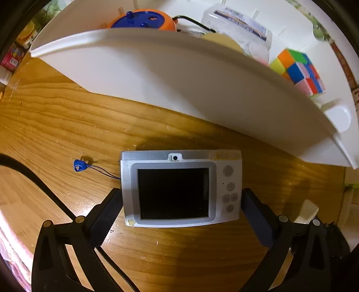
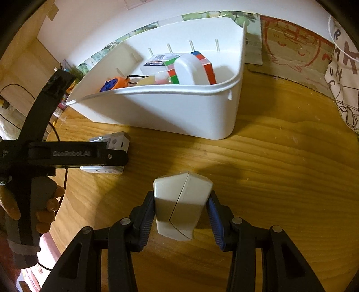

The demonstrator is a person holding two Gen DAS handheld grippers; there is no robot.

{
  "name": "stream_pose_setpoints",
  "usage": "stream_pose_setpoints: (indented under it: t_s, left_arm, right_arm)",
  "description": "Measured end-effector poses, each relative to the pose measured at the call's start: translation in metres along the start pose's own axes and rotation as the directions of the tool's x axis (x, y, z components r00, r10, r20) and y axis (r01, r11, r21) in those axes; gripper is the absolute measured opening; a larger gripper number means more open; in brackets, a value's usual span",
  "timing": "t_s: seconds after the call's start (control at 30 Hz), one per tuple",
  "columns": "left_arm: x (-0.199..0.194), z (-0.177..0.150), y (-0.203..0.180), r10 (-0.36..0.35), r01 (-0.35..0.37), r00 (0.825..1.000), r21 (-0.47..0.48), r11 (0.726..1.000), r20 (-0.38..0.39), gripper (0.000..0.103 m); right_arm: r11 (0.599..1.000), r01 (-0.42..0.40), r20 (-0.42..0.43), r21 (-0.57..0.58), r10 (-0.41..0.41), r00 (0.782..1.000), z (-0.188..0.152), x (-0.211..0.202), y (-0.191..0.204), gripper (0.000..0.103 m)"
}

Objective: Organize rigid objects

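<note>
A grainy wooden tabletop [image 2: 280, 157] fills the lower frame. Behind it, at upper right, leans a brown cardboard sheet with red drawings [image 2: 291, 40], beside a printed white cloth [image 2: 343, 85].

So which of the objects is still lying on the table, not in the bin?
The silver camera, screen up between the open left gripper fingers; the puzzle cube and orange toy sit inside the white bin.

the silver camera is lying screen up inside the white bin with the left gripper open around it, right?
Not inside the bin. The left wrist view shows the silver camera lying screen up on the wooden table, in front of the white bin. The left gripper is open around it, as you said.
</note>
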State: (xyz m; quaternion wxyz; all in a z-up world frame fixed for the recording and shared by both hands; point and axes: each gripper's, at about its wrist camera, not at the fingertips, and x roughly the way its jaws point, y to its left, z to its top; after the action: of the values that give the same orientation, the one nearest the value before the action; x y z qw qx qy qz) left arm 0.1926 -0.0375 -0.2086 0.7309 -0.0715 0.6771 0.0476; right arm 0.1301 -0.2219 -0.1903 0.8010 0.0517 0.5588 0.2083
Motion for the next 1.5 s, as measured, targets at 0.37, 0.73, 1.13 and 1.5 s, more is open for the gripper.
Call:
stream_pose_setpoints:
  t_s: [0.37, 0.73, 1.13, 1.5]
  left_arm:
    - [0.004, -0.002, -0.003, 0.058, -0.058, 0.998, 0.025, 0.998, -0.014, 0.096]
    - [0.003, -0.027, 0.009, 0.059, -0.059, 0.998, 0.062, 0.996, 0.012, 0.093]
    - [-0.007, -0.058, 0.027, 0.062, -0.062, 0.998, 0.03, 0.998, -0.007, 0.093]
    - [-0.036, -0.07, 0.072, 0.111, -0.111, 0.993, -0.03, 0.993, 0.024, 0.093]
  right_arm:
    - [0.999, 0.015, -0.004, -0.031, -0.015, 1.0, 0.001, -0.001, 0.011, 0.045]
    - [0.998, 0.026, 0.006, -0.065, -0.026, 1.0, -0.004, -0.007, 0.021, 0.045]
    - [0.988, 0.038, 0.026, -0.151, -0.034, 0.999, -0.012, -0.018, 0.047, 0.045]
    - [0.968, 0.055, 0.062, -0.246, -0.04, 0.997, -0.006, -0.02, 0.077, 0.045]
